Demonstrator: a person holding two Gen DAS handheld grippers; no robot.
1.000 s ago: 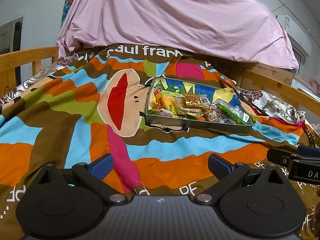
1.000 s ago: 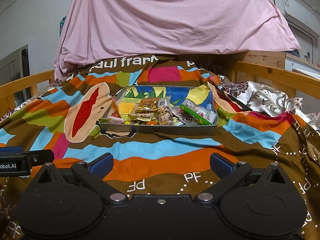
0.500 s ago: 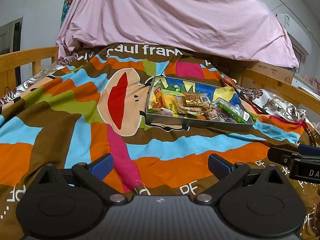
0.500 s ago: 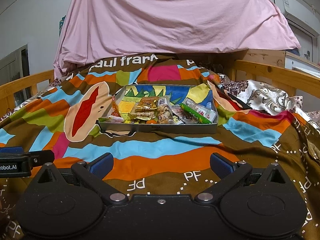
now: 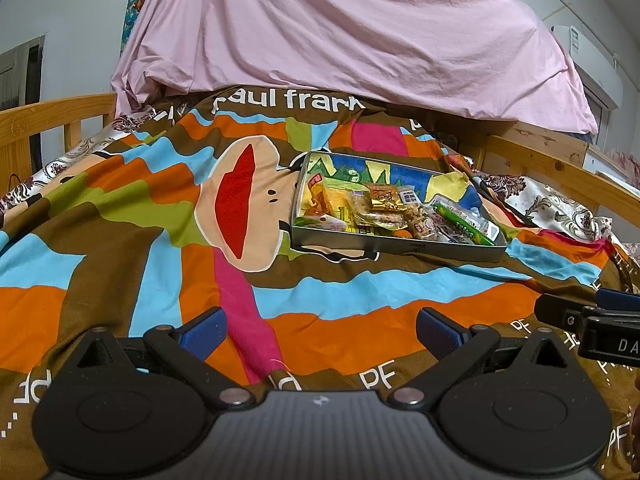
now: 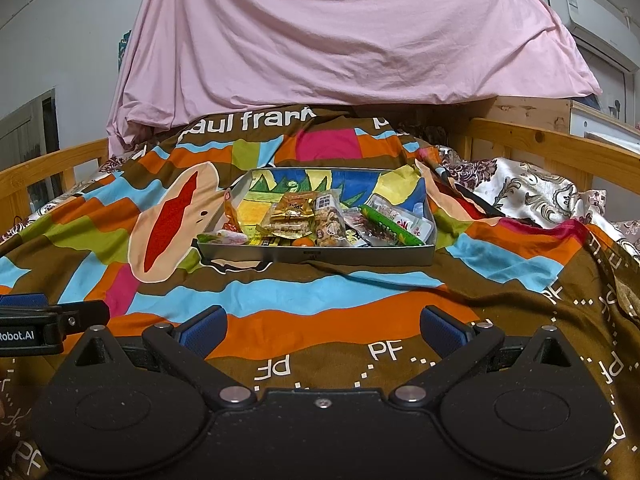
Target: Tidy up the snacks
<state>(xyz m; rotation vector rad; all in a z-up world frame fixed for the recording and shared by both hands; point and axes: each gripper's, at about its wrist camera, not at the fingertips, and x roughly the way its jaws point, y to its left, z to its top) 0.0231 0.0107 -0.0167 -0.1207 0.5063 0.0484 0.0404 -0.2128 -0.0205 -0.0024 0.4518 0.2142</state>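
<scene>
A shallow grey metal tray [image 5: 396, 245] [image 6: 316, 255] with a colourful cartoon bottom lies on a striped bedspread. Several wrapped snacks are piled in its near half, among them a long green pack [image 5: 464, 225] [image 6: 390, 225], a gold packet [image 6: 296, 205] and a nut bar [image 6: 330, 224]. My left gripper [image 5: 320, 330] is open and empty, low over the bedspread, well short of the tray. My right gripper [image 6: 324, 330] is open and empty too, facing the tray's front wall. Each gripper shows at the other view's edge.
The colourful bedspread [image 5: 160, 240] covers the bed. A pink sheet [image 6: 340, 40] hangs over the far end. Wooden bed rails run on the left [image 5: 48, 120] and on the right [image 6: 560, 152]. An air conditioner [image 6: 588, 4] is on the right wall.
Both views have crept slightly closer to the tray. Both grippers stay open and empty, and the snacks have not moved.
</scene>
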